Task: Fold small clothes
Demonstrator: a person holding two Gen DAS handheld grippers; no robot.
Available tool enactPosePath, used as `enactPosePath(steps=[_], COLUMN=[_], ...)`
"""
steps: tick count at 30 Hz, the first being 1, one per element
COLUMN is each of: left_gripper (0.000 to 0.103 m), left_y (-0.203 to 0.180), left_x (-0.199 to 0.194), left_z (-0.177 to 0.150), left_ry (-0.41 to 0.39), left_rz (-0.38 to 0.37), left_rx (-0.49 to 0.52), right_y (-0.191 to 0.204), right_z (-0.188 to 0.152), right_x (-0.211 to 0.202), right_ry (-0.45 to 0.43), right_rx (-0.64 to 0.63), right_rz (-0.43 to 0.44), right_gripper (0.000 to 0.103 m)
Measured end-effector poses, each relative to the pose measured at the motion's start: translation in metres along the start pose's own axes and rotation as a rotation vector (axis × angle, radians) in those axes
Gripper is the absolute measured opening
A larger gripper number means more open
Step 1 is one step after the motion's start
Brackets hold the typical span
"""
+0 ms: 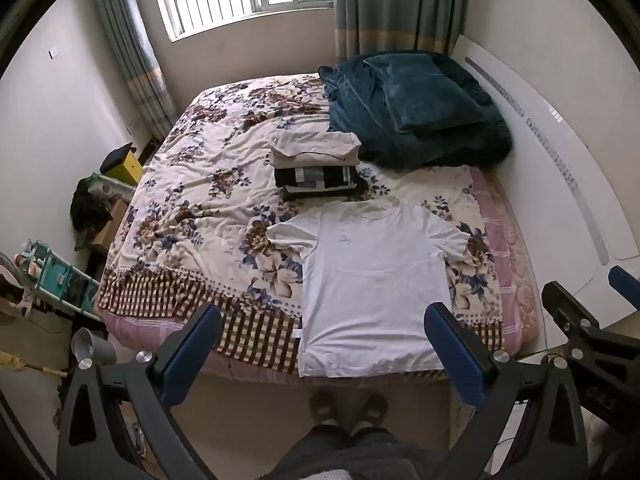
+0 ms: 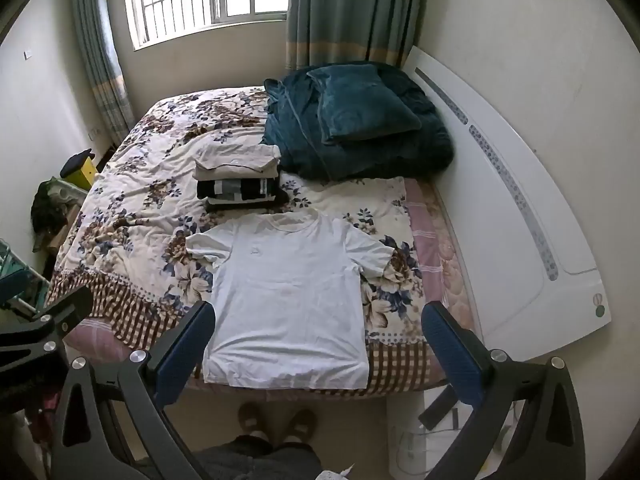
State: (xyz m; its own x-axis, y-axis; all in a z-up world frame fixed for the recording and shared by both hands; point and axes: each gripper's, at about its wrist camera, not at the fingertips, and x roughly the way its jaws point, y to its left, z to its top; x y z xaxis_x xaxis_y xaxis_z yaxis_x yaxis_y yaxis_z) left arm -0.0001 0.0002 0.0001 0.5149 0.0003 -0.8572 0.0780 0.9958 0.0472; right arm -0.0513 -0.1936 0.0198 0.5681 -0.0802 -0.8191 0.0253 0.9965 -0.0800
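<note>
1. My left gripper [image 1: 320,356] and right gripper [image 2: 318,354] both hang above the bed's near edge, jaws spread wide, gripping nothing.
2. The white T-shirt [image 1: 374,280] lies flat on the floral bedspread [image 1: 192,200], hem toward me.
3. Behind its collar sits a stack of folded clothes [image 1: 316,166], then the teal blanket [image 1: 416,112].

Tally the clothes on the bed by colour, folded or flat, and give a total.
White: 1, a T-shirt spread flat at the near edge of the bed.
Beige: 1, a folded top capping the stack.
Dark with pale stripes: 1 or more, folded garments under it; the layers cannot be told apart.
Total: at least 3.
</note>
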Motion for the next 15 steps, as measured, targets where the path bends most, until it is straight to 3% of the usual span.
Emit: enactPosePath(steps=[15], left_gripper=[0.103], left_y=[0.0056], left_x=[0.0018], left_z=[0.0021], left_ry=[0.002], left_rz=[-0.004], left_rx=[-0.002], right_y=[-0.0019], right_z=[0.0029], right_x=[-0.0007], right_ry=[-0.010], right_rx=[-0.002], right_rz=[0.001], right_gripper=[0.103])
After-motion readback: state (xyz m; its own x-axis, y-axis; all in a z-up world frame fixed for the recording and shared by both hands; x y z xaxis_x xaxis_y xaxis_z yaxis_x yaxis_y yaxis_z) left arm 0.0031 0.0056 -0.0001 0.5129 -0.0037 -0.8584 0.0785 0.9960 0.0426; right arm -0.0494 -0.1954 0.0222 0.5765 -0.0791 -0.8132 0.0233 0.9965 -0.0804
